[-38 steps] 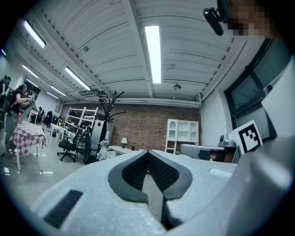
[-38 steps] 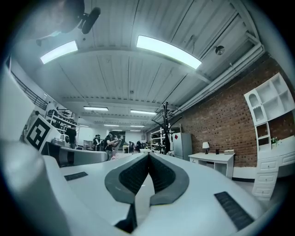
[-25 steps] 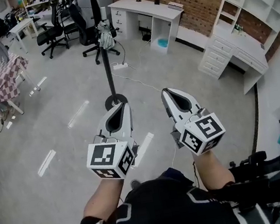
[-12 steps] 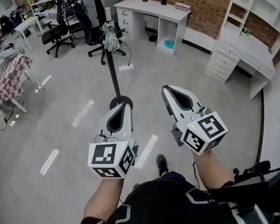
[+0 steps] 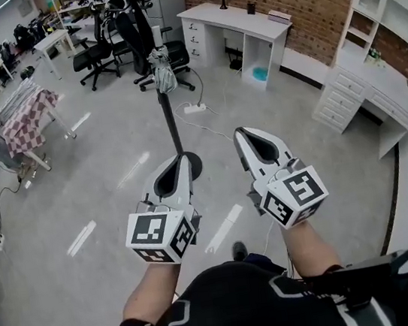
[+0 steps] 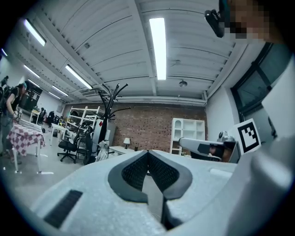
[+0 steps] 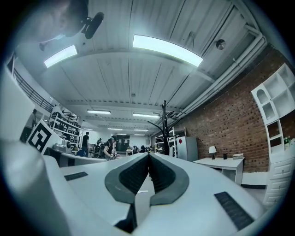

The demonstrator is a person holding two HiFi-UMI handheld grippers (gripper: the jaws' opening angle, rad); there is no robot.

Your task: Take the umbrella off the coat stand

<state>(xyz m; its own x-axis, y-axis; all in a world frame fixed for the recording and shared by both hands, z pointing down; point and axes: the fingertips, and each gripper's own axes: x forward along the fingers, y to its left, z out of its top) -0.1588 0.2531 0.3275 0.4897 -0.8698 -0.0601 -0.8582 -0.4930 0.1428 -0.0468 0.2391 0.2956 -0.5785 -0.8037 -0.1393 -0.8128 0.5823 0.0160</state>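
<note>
The umbrella [image 5: 162, 64] is hanging high on the coat stand [image 5: 169, 118], in the upper middle of the head view, well apart from both grippers. How it is hooked on is too small to tell.

The left gripper [image 5: 180, 160] and the right gripper [image 5: 247, 134] are sitting side by side in the lower middle of the frame. Both are pointing toward the stand with their jaws pressed together and nothing between them.

Several things could go wrong from here:

- **Closed jaws:** if they are not opened before reaching the umbrella, they would likely be nudging it instead of catching it and setting it swinging on its hook.
- **The stand:** it is a thin pole on a small round base. Pulling the umbrella sideways rather than lifting it clear could be tipping the stand over.
- **The umbrella:** it looks folded and soft. Pinching only loose fabric may be letting it slip and drop to the floor.
- **The floor:** a power strip [image 5: 194, 108] and its cable are lying just beyond the base. Stepping around the stand on that side risks snagging a foot.
</note>
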